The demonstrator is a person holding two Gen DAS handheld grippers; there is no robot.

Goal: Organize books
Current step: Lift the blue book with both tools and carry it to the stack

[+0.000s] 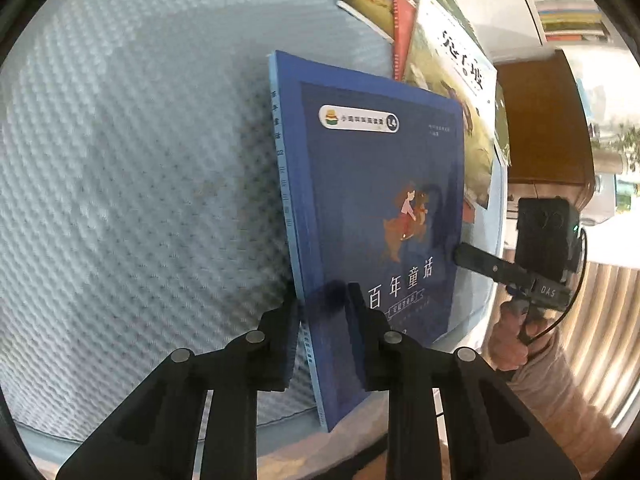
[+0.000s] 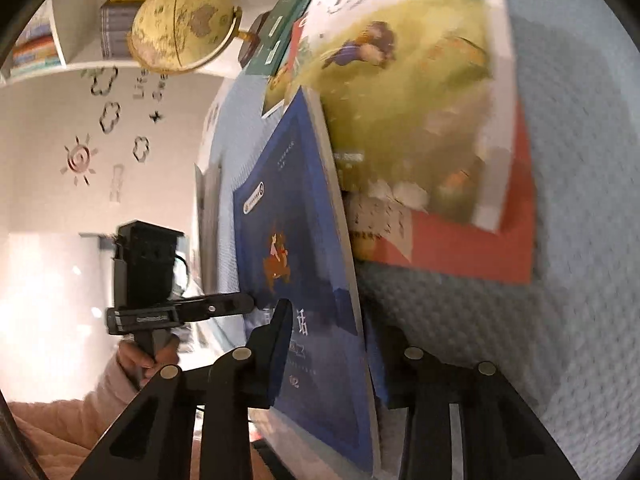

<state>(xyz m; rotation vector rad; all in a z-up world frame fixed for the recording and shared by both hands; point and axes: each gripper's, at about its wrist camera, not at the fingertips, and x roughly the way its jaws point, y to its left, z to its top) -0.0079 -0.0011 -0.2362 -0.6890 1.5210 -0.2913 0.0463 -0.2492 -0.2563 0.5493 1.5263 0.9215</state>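
Books lie on a pale blue quilted surface (image 1: 132, 168), and a blue book (image 1: 376, 216) stands on edge above it, gripped from two sides. Its cover shows a child riding a brown animal and white Chinese characters.

The left gripper (image 1: 322, 300) is nearly closed on the book's lower spine edge, one finger on the back and one on the cover, pads pressing the book. In the left wrist view the right gripper (image 1: 460, 254) reaches in from the right, its finger tip touching the book's far edge; a hand (image 1: 516, 340) holds its handle, with a pale sleeve below.

In the right wrist view the right gripper (image 2: 332, 340) clamps the same blue book (image 2: 304, 248), one finger on the cover and the other behind the page edge, jaws drawn close around it. The left gripper (image 2: 250, 304) comes in from the left, its finger meeting the cover's near edge, and a hand (image 2: 148, 360) grips its handle.

Behind the blue book lie a picture book (image 2: 412, 92) with a green meadow cover, an orange book (image 2: 472, 248) under it and a green book (image 2: 288, 20) further back, all flat on the quilted surface. This part of the view is blurred. A globe (image 2: 184, 24) stands on a white shelf (image 2: 76, 65), and cloud and sun stickers mark the wall (image 2: 48, 200)
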